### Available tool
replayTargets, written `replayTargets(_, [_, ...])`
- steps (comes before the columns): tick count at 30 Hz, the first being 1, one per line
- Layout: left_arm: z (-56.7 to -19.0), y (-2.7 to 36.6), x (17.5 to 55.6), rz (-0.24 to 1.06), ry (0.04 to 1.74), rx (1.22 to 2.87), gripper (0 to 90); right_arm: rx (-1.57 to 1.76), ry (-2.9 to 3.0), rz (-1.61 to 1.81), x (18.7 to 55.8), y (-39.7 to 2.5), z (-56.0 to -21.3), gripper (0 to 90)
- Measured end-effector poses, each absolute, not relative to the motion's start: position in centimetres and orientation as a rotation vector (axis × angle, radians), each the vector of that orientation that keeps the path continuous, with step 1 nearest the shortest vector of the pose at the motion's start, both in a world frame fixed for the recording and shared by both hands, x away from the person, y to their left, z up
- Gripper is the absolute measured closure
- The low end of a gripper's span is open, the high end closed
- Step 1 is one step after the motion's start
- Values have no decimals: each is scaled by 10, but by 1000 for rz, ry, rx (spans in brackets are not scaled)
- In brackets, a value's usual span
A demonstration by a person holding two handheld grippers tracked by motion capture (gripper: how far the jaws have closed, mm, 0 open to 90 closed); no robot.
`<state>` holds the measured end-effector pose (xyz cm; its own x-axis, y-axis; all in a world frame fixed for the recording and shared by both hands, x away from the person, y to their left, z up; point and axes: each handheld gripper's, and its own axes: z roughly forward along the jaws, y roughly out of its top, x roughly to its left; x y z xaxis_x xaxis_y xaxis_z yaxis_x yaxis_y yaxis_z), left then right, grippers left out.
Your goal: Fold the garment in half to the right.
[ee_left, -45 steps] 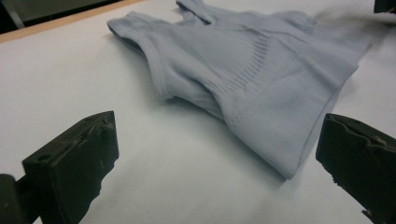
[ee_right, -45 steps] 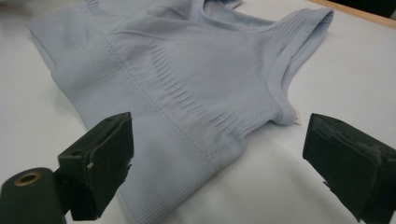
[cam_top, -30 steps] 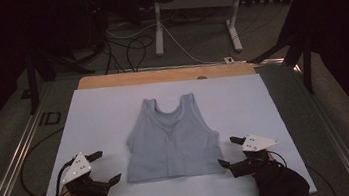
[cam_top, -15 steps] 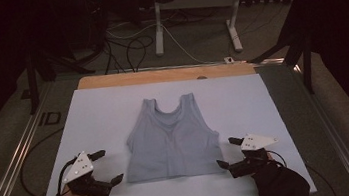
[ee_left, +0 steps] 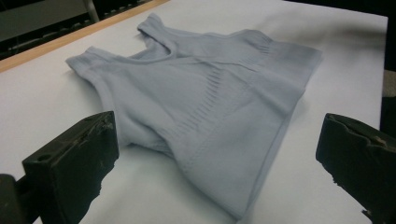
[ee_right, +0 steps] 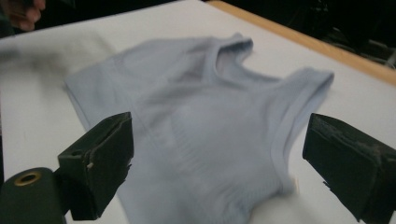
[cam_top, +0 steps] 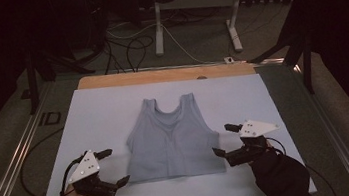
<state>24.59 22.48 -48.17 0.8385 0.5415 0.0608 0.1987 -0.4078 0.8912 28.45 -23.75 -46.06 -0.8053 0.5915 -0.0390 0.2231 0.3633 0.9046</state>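
Your left gripper (cam_top: 111,166) and right gripper (cam_top: 226,139) both stand wide open, holding nothing, flanking the tank top (cam_top: 172,138) just off its bottom corners. It lies flat in the middle of the white surface (cam_top: 103,111), hem toward the near edge, straps toward the far one. Watch it: pinch only the top layer and the garment may open up instead of folding. Close unevenly and the hem could skew or bunch. Drag low and the whole top may slide. No containers on the surface, so nothing to fill.
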Motion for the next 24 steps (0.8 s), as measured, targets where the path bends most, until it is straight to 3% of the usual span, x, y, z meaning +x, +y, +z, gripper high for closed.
replayTargets(24, [-455, 205, 241, 454, 625, 2042, 4, 539, 2328, 1438, 343, -163, -419, 90])
